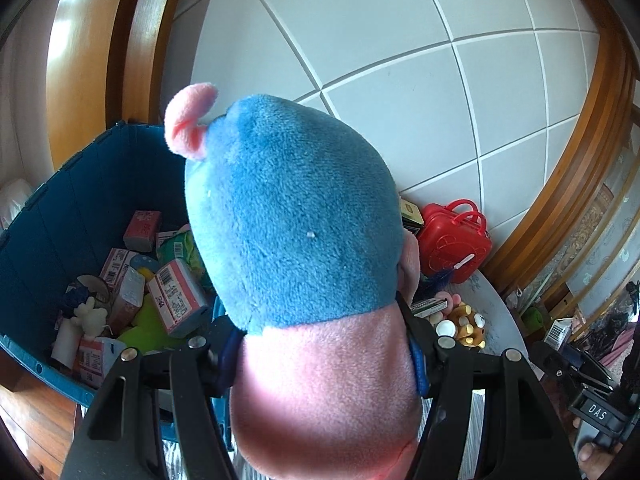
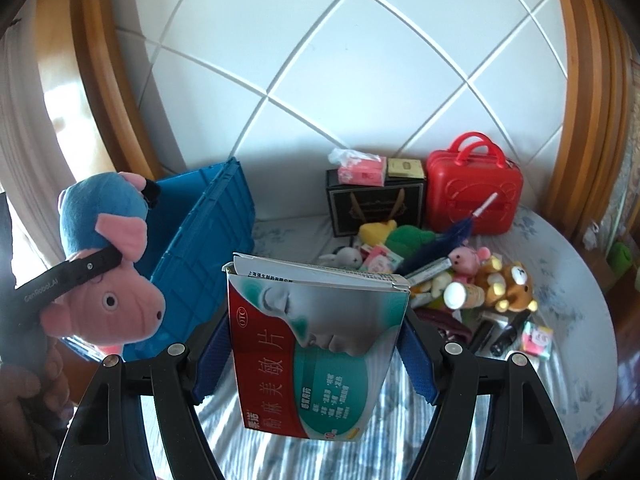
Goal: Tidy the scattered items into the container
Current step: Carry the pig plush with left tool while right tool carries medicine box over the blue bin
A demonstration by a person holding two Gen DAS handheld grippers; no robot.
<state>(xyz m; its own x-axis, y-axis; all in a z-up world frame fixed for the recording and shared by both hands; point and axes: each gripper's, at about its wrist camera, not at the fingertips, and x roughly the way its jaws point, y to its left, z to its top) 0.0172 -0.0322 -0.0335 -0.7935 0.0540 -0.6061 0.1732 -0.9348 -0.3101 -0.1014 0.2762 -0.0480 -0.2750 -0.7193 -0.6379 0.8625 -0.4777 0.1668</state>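
Left gripper (image 1: pixel 324 344): clamped on the plush pig (image 1: pixel 296 216) — beside the blue bin (image 1: pixel 60 200).
Right gripper (image 2: pixel 316 344): gripping a medicine box (image 2: pixel 316 356) — flap open.

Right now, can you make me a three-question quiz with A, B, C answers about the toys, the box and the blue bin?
1. Where is the red toy suitcase?
A. inside the blue bin
B. against the white padded wall
C. in a hand-held gripper

2. What colour is the plush pig's body?
A. blue
B. green
C. yellow

3. What is the right hand-held gripper doing?
A. hanging open with nothing in it
B. clamping a medicine box
C. clamping an umbrella

Answers:
1 B: the suitcase stands at the wall, beside the black gift bag, well away from the blue bin.
2 A: its body is blue plush, with a pink head.
3 B: the blue pads press both sides of the medicine box.
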